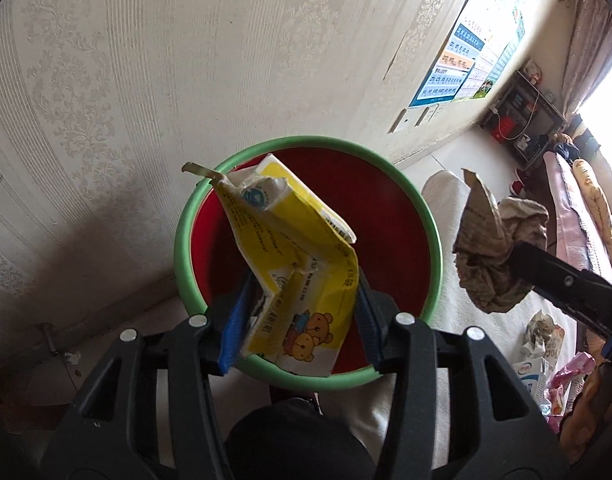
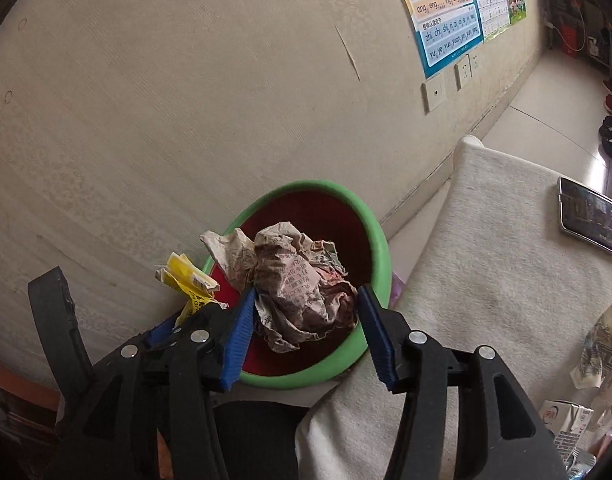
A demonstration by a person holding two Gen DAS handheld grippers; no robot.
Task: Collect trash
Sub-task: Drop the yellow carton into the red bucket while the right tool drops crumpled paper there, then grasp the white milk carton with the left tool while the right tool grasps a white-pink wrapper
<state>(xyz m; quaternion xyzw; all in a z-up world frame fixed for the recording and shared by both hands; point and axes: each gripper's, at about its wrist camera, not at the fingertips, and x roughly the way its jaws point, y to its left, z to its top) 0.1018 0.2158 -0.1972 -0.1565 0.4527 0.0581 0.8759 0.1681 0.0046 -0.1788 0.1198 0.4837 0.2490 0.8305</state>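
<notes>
A red bin with a green rim (image 1: 430,216) stands against the wall; it also shows in the right wrist view (image 2: 380,240). My left gripper (image 1: 301,312) is shut on a flattened yellow carton with cartoon bears (image 1: 289,252), held over the bin's mouth. My right gripper (image 2: 306,320) is shut on a crumpled newspaper ball (image 2: 297,276), held over the bin. In the left wrist view the ball (image 1: 494,248) hangs to the right of the bin. The yellow carton (image 2: 187,278) shows left of the ball in the right wrist view.
A white cushioned surface (image 2: 486,248) lies right of the bin, with a phone (image 2: 594,220) on it. More trash lies at its near right: a milk carton (image 1: 532,376), crumpled paper (image 2: 598,348) and wrappers. The papered wall (image 1: 145,80) is close behind the bin.
</notes>
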